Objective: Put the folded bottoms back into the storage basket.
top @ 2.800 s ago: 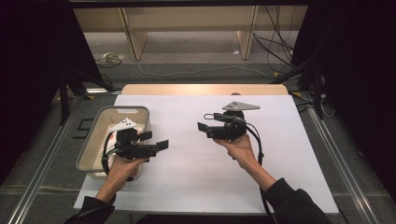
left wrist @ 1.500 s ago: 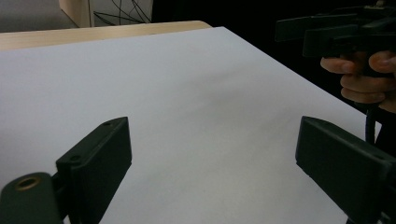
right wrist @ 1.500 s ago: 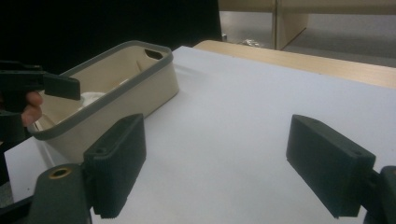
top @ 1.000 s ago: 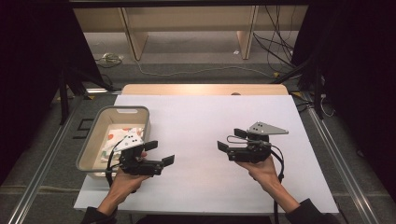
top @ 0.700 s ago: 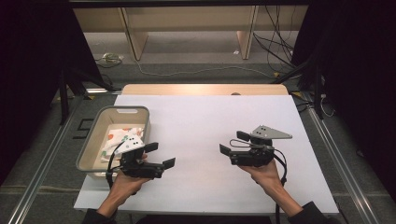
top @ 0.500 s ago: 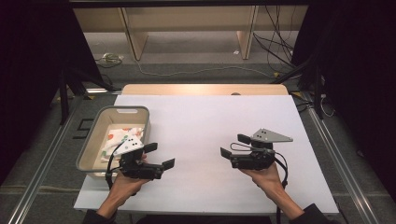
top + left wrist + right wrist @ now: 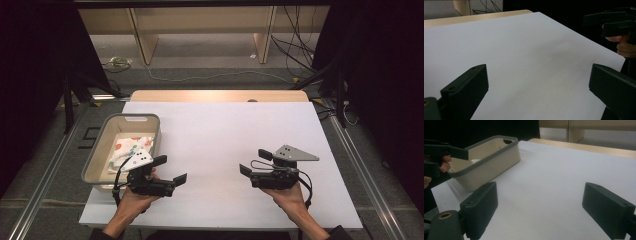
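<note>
Both grippers are idle and empty. Left gripper (image 7: 170, 170) sits at about 7 o'clock on the table (image 7: 220, 135), jaws spread wide with nothing between them; its own view confirms bare white surface in the gap. Right gripper (image 7: 252, 162) is at about 5 o'clock, jaws also released and holding nothing. The two point inward at each other, well apart.

The thing in play looks like the cloth (image 7: 131, 149), white with coloured spots, lying folded or bunched inside the bin (image 7: 150, 120) at 9 o'clock. The left gripper is just beside the bin's near right corner, not touching the cloth.

My read: this is a rest or end pose. The cloth looks deposited and both hands are parked low at the near edge. If more work is due, the next move would be the left gripper swinging toward 10 o'clock over the bin rim and coming down on the cloth.

Hard to make out:
- The left gripper's grey plate covers the cloth's near corner in the high view.
- In the right gripper view the bin (image 7: 491, 162) wall hides most of the inside; just a pale sliver shows.
- Can't tell how the cloth is folded.
- Forearms are cut off at 6 o'clock.
</note>
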### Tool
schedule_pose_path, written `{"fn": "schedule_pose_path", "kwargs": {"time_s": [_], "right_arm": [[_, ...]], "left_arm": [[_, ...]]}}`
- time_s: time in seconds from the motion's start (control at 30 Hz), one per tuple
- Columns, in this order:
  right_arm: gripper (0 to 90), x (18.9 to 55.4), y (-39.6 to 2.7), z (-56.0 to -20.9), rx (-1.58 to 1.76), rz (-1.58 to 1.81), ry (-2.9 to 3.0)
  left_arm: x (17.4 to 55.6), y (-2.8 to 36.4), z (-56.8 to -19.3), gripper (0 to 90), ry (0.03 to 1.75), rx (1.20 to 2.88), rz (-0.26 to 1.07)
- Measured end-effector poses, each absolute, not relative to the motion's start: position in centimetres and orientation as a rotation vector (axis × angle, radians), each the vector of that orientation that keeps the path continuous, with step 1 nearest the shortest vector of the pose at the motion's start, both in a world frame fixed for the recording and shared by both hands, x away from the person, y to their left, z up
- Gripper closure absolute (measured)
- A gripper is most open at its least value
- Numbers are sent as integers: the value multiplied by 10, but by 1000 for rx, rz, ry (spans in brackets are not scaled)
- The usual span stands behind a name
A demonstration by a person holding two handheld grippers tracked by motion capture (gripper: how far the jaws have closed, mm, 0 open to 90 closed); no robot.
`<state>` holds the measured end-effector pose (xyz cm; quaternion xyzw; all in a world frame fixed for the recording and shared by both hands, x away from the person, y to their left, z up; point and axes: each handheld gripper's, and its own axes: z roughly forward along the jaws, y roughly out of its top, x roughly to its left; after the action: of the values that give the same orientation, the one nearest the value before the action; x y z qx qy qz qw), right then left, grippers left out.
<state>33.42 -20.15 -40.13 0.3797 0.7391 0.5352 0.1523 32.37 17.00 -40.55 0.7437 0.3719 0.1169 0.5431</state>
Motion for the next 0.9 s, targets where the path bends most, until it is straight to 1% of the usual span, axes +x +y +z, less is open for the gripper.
{"fn": "schedule_pose_path", "kwargs": {"time_s": [0.3, 0.9], "right_arm": [[140, 322, -202, -405, 1083, 1525, 2125], [141, 324, -205, -404, 1081, 1523, 2109]], "left_arm": [[319, 167, -409, 19, 873, 1779, 257], [321, 170, -408, 18, 885, 1760, 259]]}}
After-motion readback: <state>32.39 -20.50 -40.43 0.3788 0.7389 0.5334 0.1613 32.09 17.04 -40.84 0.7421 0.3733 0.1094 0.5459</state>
